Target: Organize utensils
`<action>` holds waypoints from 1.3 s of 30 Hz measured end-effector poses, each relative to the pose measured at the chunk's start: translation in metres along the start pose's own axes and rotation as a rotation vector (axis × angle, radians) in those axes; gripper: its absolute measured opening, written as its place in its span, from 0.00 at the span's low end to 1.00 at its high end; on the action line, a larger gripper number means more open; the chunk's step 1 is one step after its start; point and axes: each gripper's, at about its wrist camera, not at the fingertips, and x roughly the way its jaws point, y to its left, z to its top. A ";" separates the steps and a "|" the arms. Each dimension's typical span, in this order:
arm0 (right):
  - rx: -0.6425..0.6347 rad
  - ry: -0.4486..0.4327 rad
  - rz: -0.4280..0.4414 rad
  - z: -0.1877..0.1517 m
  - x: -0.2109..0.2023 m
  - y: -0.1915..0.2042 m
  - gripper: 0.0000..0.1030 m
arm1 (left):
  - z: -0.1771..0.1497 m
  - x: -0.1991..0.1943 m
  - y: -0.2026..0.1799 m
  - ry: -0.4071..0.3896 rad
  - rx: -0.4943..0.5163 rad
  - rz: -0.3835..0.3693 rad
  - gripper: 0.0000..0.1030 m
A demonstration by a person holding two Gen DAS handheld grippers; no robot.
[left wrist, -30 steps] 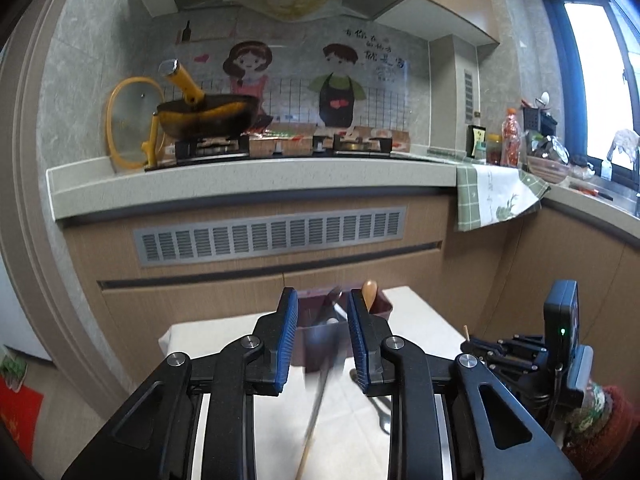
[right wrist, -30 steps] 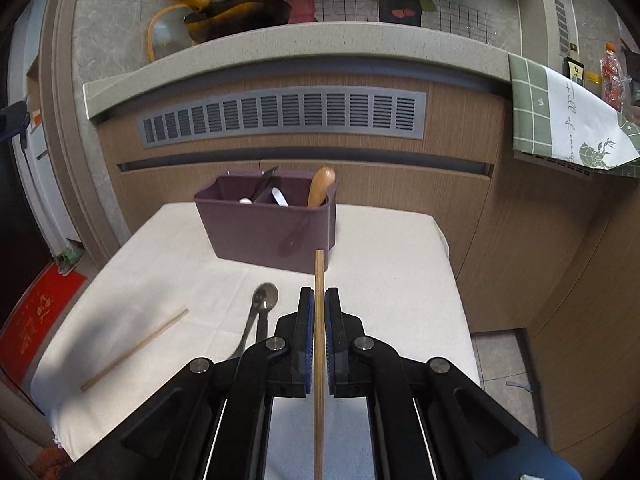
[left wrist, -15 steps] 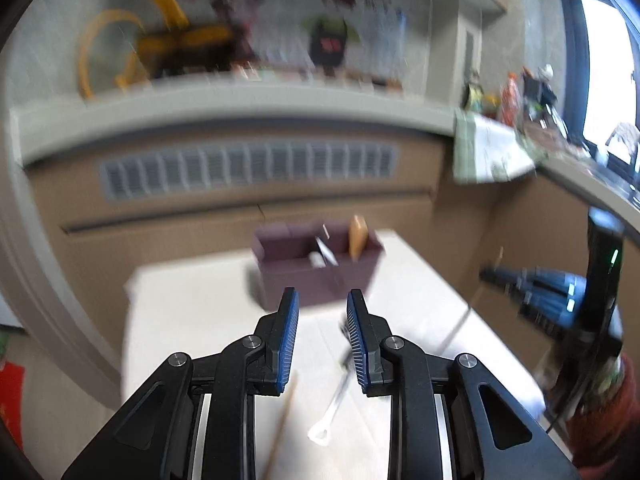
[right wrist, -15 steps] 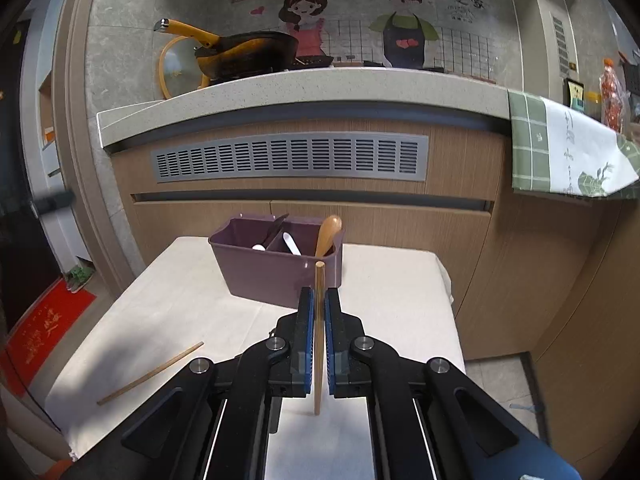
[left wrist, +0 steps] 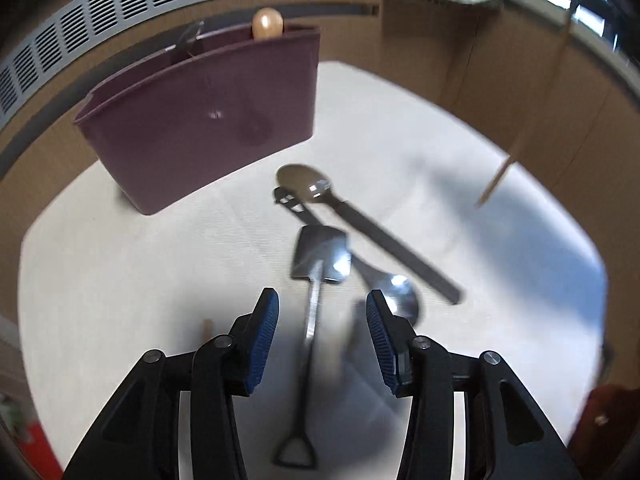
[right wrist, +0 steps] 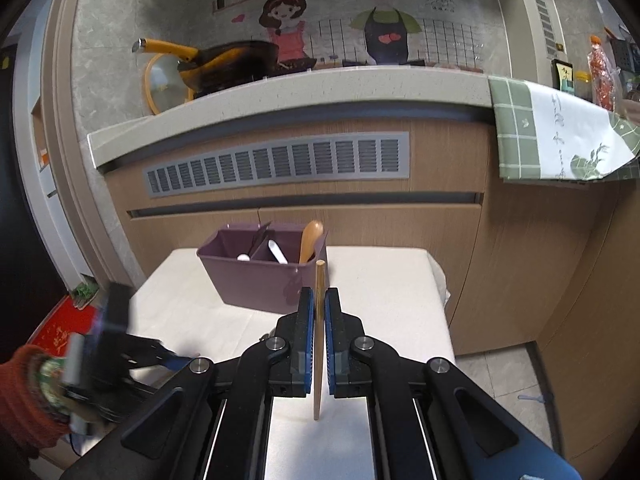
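Kitchen setting, wood-fronted cabinets with a grey vent grille [right wrist: 276, 166] below a pale counter; cream-covered tabletop [left wrist: 120, 280] fills the lower part of both views.

Purple utensil caddy [left wrist: 204, 120] sits at the far side of the tabletop, upper left of the left wrist view and centre of the right wrist view [right wrist: 260, 280]; a wooden spoon [right wrist: 311, 240] stands in its right compartment, white-handled pieces in the others.

Left claw [left wrist: 322, 334] points steeply down at the tabletop, jaws opening and spread wide; the handle of a shovel-shaped metal spoon [left wrist: 320, 260] lies between the blue pads, untouched by either; its loop end is at bottom centre of the frame.

Just right of it lies a metal spoon [left wrist: 394, 292], bowl towards the camera; beyond, a dark-handled spoon [left wrist: 312, 184] runs diagonally from centre to lower right, crossing the others; contact among them cannot be told because of blur.

A wooden chopstick end [left wrist: 207, 330] shows just left of the left claw's pad.

Right claw [right wrist: 319, 308] is clamped tight on a wooden chopstick [right wrist: 319, 344], held upright, well above the tabletop, tip level with the caddy's near right corner in the picture; the same chopstick appears blurred at right in the left wrist view.

A red knitted sleeve [right wrist: 24, 392] is at lower left of the right wrist view.
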 end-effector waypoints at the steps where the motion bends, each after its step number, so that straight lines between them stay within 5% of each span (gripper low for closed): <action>1: -0.002 -0.009 -0.002 0.001 -0.004 0.000 0.05 | 0.001 0.004 0.000 0.009 0.012 0.025 0.45; 12: -0.010 -0.014 -0.027 0.003 -0.008 -0.007 0.05 | 0.025 0.026 0.008 0.009 -0.059 -0.001 0.44; 15: -0.006 0.003 -0.033 0.002 -0.002 -0.008 0.05 | 0.025 0.026 0.007 0.018 -0.058 0.016 0.32; 18: 0.002 0.007 -0.036 0.002 -0.001 -0.009 0.05 | 0.020 0.018 0.008 -0.003 -0.060 0.053 0.32; 23: -0.006 -0.008 -0.032 0.005 -0.004 -0.006 0.05 | 0.001 -0.034 0.021 -0.159 -0.193 -0.007 0.32; 29: -0.009 -0.004 -0.018 0.009 0.003 0.003 0.05 | -0.004 -0.085 0.044 -0.346 -0.310 0.017 0.32; 33: -0.022 -0.024 -0.010 0.017 0.006 0.013 0.05 | 0.014 -0.125 0.053 -0.466 -0.326 0.056 0.32; 39: -0.122 -0.207 -0.001 0.097 -0.012 0.039 0.05 | 0.091 -0.223 0.081 -0.831 -0.353 0.057 0.32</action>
